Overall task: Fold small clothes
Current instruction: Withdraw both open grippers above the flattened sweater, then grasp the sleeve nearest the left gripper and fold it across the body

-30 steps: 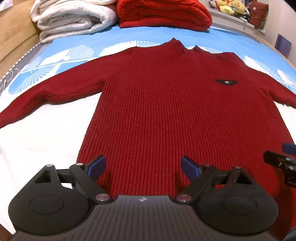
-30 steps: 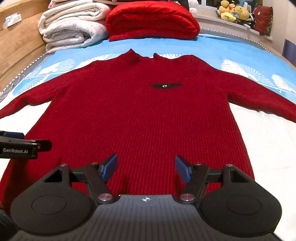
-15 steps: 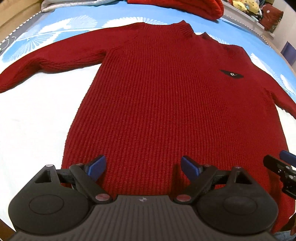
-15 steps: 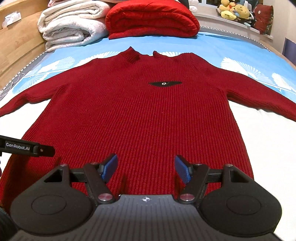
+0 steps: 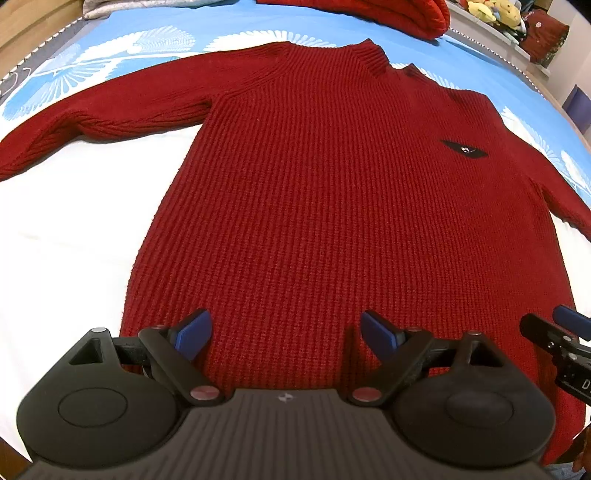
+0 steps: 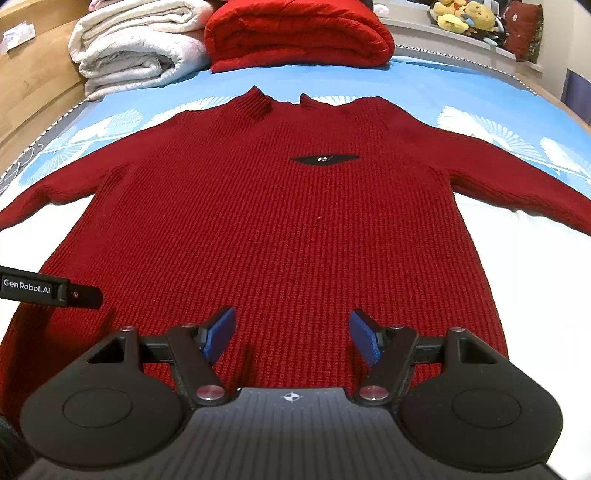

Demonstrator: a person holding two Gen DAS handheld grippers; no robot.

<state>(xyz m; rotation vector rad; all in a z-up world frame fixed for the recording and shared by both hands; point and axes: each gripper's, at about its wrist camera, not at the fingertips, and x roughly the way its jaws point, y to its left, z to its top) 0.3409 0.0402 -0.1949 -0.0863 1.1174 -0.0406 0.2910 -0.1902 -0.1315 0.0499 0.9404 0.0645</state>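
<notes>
**Dark red knit on a blue-and-white bed**

The sweater (image 6: 288, 236) is a deep, dark red in a ribbed knit, with a small black patch (image 6: 325, 159) on the chest carrying a tiny pale mark. The bed sheet (image 6: 417, 79) beneath is bright blue at the far end, printed with white fan-like feathery motifs, and plain white nearer the cameras. At the head of the bed lie a folded white quilt (image 6: 136, 48) and a folded bright red blanket (image 6: 299, 33). The bed frame (image 6: 33, 92) is light wood. Yellow plush toys (image 6: 465, 18) sit on a ledge. Both grippers are black with blue pads (image 6: 219, 334).
</notes>
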